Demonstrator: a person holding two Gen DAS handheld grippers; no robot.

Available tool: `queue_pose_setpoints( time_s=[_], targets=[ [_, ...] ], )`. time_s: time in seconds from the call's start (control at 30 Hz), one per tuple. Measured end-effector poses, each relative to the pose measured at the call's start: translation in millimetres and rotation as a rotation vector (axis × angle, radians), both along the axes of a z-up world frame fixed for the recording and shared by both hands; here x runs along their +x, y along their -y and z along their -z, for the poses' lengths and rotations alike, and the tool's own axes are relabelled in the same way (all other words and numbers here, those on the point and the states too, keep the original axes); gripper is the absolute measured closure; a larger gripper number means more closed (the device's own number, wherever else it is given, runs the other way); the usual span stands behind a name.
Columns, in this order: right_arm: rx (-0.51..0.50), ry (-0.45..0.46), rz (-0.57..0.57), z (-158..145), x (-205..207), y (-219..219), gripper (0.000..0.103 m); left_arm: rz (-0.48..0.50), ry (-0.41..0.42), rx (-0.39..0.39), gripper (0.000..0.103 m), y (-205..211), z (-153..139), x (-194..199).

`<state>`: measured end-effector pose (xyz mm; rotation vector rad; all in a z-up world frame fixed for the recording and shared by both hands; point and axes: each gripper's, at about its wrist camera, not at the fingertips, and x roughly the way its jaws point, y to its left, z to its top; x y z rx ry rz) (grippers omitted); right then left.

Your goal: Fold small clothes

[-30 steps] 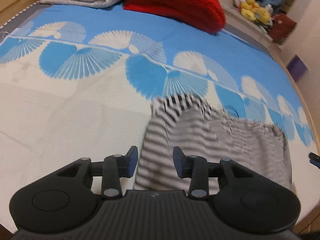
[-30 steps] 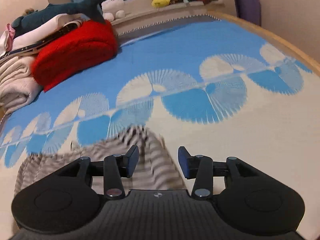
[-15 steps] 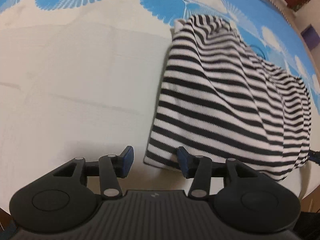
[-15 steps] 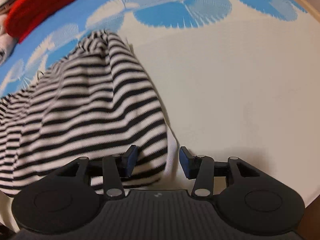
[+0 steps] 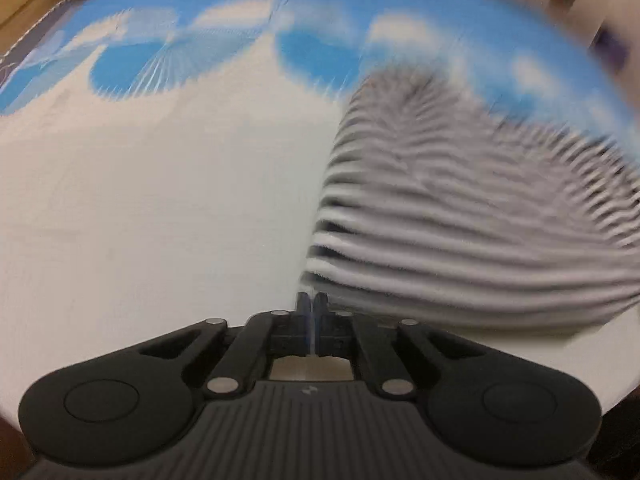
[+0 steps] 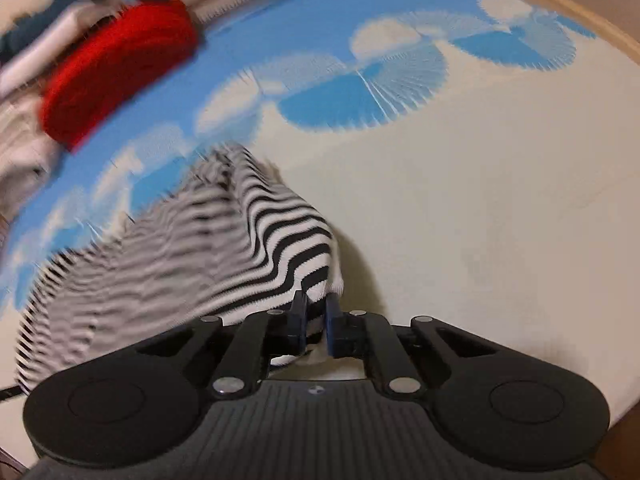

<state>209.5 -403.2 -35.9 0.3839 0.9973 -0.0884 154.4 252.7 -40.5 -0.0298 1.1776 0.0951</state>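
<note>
Cream-and-blue fan-print bedsheet [image 6: 480, 200] fills both views, red folded blanket [image 6: 116, 68] upper left; the striped garment [image 6: 200, 256] lies centre-left, its corner clamped as the right gripper [image 6: 316, 320] closes; left gripper [image 5: 310, 312] pressed together at the garment's blurred lower-left edge

A black-and-white striped garment [image 6: 248, 256] lies on a cream bedsheet [image 6: 480, 216] patterned with blue-and-white fans; a red blanket [image 6: 120, 68] sits at ten o'clock, beside black grippers.
</note>
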Motion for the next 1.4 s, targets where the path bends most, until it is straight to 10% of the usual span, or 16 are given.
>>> queue_pose_setpoints(
  time_s=[0.1,0.17,0.4,0.5,0.7,0.97,1.13,1.4],
  targets=[
    [-0.100,-0.176,0.002,28,7,-5,0.103,0.003,-0.112,0.071,0.102,0,19,3],
    [-0.091,-0.209,-0.015,33,12,-10,0.101,-0.019,0.029,-0.027,0.099,-5,-5,-3],
    [-0.098,0.116,-0.046,-18,3,-29,0.069,0.132,0.232,-0.198,0.077,41,-38,-1],
    [-0.015,0.075,-0.175,-7,11,-47,0.068,0.245,0.207,-0.187,0.074,77,-32,8],
    [-0.235,-0.159,-0.309,40,25,-80,0.062,0.269,0.004,0.041,0.062,105,19,32],
    [-0.134,0.063,-0.279,2,20,-74,0.059,0.089,0.139,-0.132,0.061,69,-15,32],
    [-0.317,-0.187,-0.294,45,40,-82,0.052,0.100,-0.049,-0.026,0.057,74,15,37],
    [-0.220,0.198,-0.190,-37,4,-66,0.052,0.129,0.293,-0.035,0.054,69,-43,-2]
  ],
)
